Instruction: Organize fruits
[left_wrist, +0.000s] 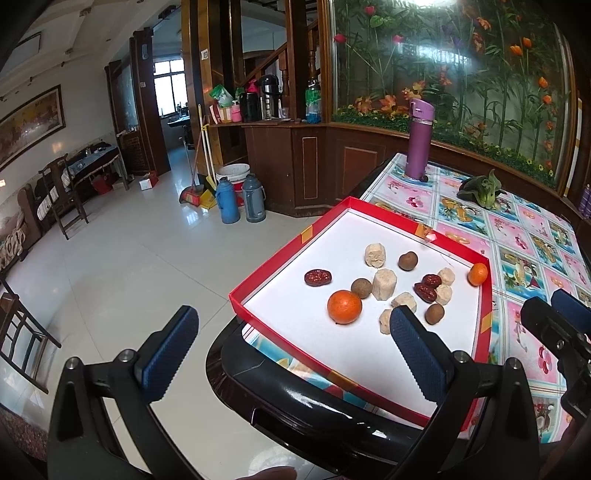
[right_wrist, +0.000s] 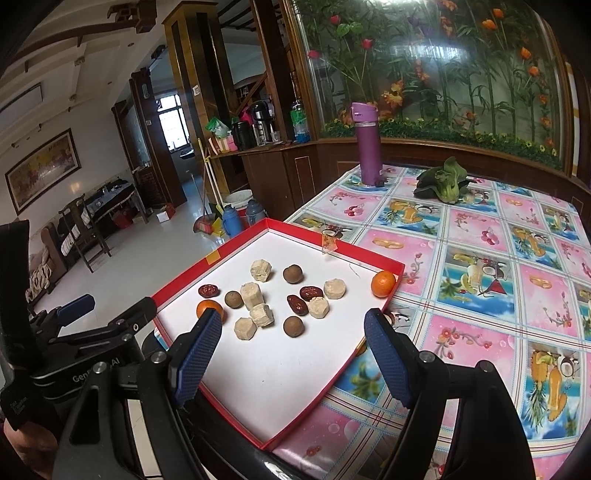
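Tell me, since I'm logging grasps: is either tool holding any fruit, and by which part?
Nothing is held. The left tool and right tool are both open and empty; the fruits lie in the red tray.

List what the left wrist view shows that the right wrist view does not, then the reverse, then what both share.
Only the left wrist view: the left tool from behind, open, hanging past the table's edge, and the near tangerine unobstructed.

Only the right wrist view: the right tool open above the red tray, one finger partly hiding that tangerine.

Both: the tray with tangerines, red dates, brown longans and pale chunks, the purple bottle and the leafy green.
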